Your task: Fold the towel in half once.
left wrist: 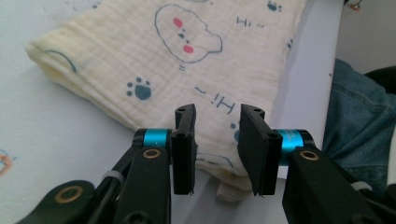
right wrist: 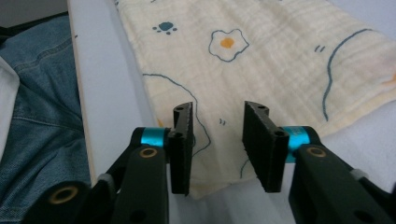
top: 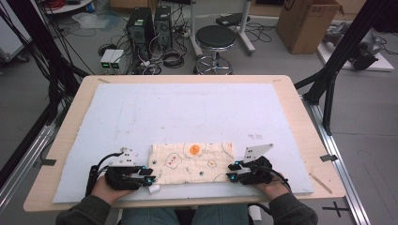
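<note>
A folded cream cloth point(top: 192, 164) printed with clouds, paw prints and a fried egg lies flat near the front edge of the pale blue mat point(top: 187, 108). My left gripper point(top: 151, 180) sits at the cloth's near left corner, held in a hand. In the left gripper view the left gripper point(left wrist: 218, 112) is open, its jaws apart above the corner of the cloth point(left wrist: 154, 60) without pressing it. My right gripper point(top: 232, 171) sits at the near right corner. In the right gripper view the right gripper point(right wrist: 219, 109) is open over the cloth point(right wrist: 275, 60).
The mat covers most of a wooden table point(top: 302, 122). A thin wooden stick point(top: 320, 183) lies at the table's front right. Beyond the table stand a black stool point(top: 215, 40), computer towers point(top: 141, 26) and a cardboard box point(top: 305, 23). The person's jeans point(right wrist: 37, 93) are just below the table edge.
</note>
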